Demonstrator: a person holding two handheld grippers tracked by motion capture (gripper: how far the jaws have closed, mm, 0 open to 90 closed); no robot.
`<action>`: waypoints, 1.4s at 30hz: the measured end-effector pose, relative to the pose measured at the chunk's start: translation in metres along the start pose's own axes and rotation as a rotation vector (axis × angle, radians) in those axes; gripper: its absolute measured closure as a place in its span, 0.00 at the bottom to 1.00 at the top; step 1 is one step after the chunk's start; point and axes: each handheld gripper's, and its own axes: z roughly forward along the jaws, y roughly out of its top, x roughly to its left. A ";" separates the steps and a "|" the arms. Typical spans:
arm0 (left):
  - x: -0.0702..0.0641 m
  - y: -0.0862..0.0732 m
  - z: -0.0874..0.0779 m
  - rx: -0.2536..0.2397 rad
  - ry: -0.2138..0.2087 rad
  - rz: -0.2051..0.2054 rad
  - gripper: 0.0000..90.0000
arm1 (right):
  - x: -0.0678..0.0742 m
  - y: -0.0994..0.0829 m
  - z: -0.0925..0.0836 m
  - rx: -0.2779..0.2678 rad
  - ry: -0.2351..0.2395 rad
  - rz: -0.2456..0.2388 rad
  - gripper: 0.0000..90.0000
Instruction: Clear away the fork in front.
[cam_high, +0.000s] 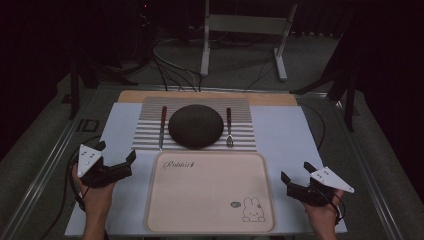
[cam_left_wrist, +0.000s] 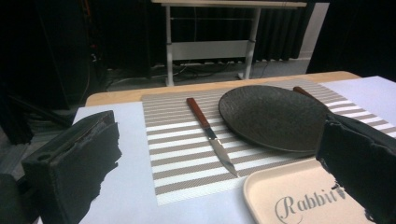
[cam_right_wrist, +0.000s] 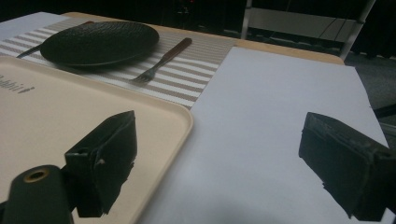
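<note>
1. Work in hand, as judged from the layout — moving a place setting onto the cream rectangular plastic tray (cam_high: 210, 220) at the lower centre of the high view. The tray is bare, so nothing looks done yet.
2. The round dark textured plate (cam_high: 195, 126) sits at the centre of the frame on the grey-and-white striped placemat (cam_high: 145, 132), just beyond the tray's far edge.
3. One wooden-handled table knife (cam_high: 162, 126) lies left of the plate; one wooden-handled metal fork (cam_high: 229, 127) lies right of it — both untouched.
4. The left gripper (cam_high: 116, 159), lower left, has its jaws spread wide, empty, beside the tray.
5. The right gripper (cam_high: 295, 172), lower right, is likewise wide and empty.
6. Count: one plate, one knife, one fork, one tray, one placemat, two grippers.
</note>
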 end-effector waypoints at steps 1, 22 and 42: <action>0.000 0.000 0.000 0.001 0.003 -0.002 0.00 | 0.000 0.000 0.000 0.000 -0.001 0.002 0.13; -0.002 -0.005 0.002 0.019 0.041 0.015 0.00 | 0.010 0.012 0.007 0.029 -0.021 -0.003 0.12; 0.000 -0.006 0.004 0.031 0.029 -0.004 0.00 | 0.009 0.039 0.026 0.016 -0.019 0.005 0.12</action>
